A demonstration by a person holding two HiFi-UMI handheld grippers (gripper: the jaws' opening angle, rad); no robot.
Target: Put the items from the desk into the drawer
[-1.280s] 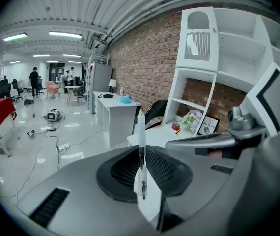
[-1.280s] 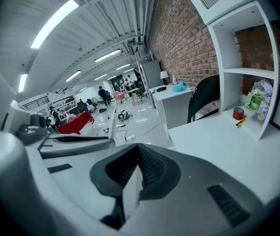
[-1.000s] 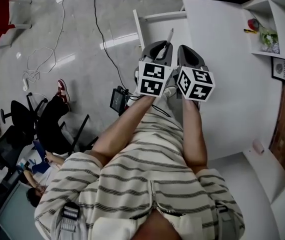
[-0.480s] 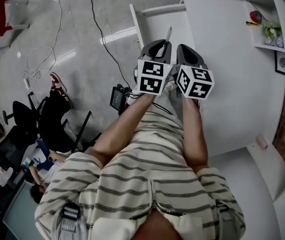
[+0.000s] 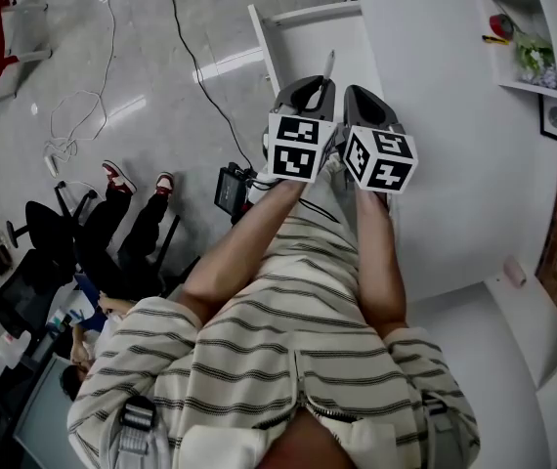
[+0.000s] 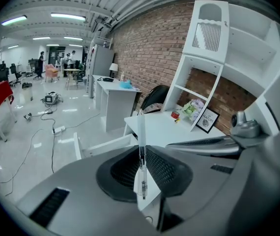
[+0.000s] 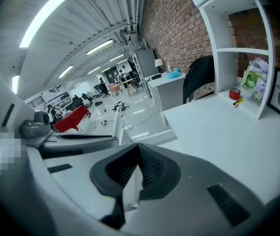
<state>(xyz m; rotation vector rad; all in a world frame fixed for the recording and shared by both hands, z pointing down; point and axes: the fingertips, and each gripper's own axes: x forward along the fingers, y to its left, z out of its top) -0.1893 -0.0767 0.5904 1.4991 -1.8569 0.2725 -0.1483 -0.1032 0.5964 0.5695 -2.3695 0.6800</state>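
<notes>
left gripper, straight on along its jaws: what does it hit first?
Probably the open drawer. The left gripper, shut on a pen, points down over its inside with nothing in between. Depth is unclear: it could be the far wall rather than the bottom.

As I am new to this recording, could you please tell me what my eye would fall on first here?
The left hand-held gripper and the right hand-held gripper sit side by side at the centre of the head view, each bearing a black-and-white marker cube. The left one is shut on a clear pen that sticks out past its jaws. Just beyond it is the open white drawer at the edge of the white desk.
</notes>
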